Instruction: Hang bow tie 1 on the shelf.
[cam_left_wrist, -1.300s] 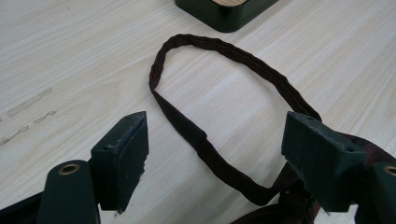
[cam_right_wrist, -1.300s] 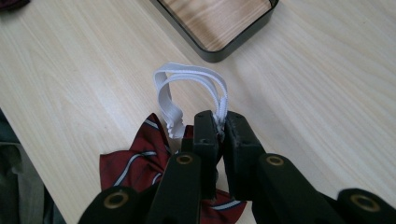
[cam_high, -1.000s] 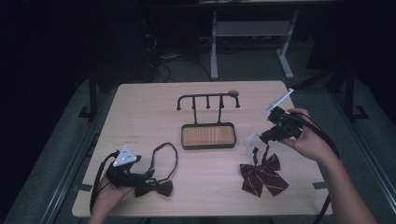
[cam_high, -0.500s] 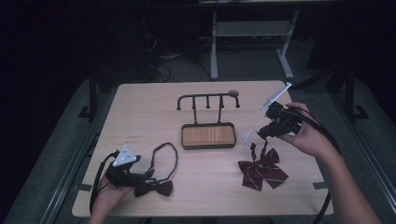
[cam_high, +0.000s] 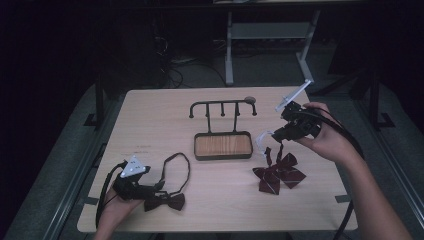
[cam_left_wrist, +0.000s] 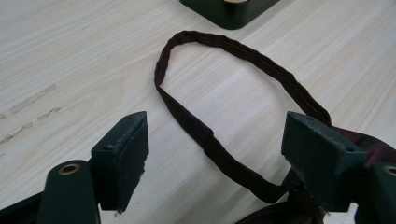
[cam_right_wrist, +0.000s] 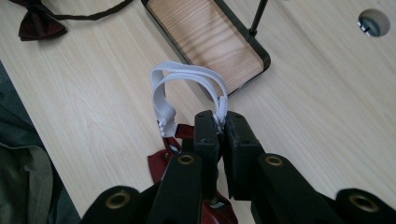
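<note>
A dark red bow (cam_high: 278, 173) with a white elastic strap (cam_high: 263, 139) hangs partly lifted at the table's right. My right gripper (cam_high: 276, 135) is shut on that white strap (cam_right_wrist: 191, 79), whose loop arches out beyond the jaws in the right gripper view, with the red bow (cam_right_wrist: 168, 156) dangling below. A dark bow tie (cam_high: 165, 201) with a dark neck band (cam_high: 177, 167) lies at the front left. My left gripper (cam_high: 152, 189) rests beside it, open. Its jaws straddle the dark band (cam_left_wrist: 224, 158) without touching it, and the bow tie's knot (cam_left_wrist: 299, 205) lies by the right jaw.
A black hook rack with a wooden tray base (cam_high: 223, 145) stands mid-table between the two bows. A round cable hole (cam_right_wrist: 373, 22) sits in the tabletop behind the rack. Table legs and cables lie in the dark beyond the far edge.
My right gripper has risen with the white strap, pulling the red bow's top off the table. The left gripper and the dark bow tie stayed put.
</note>
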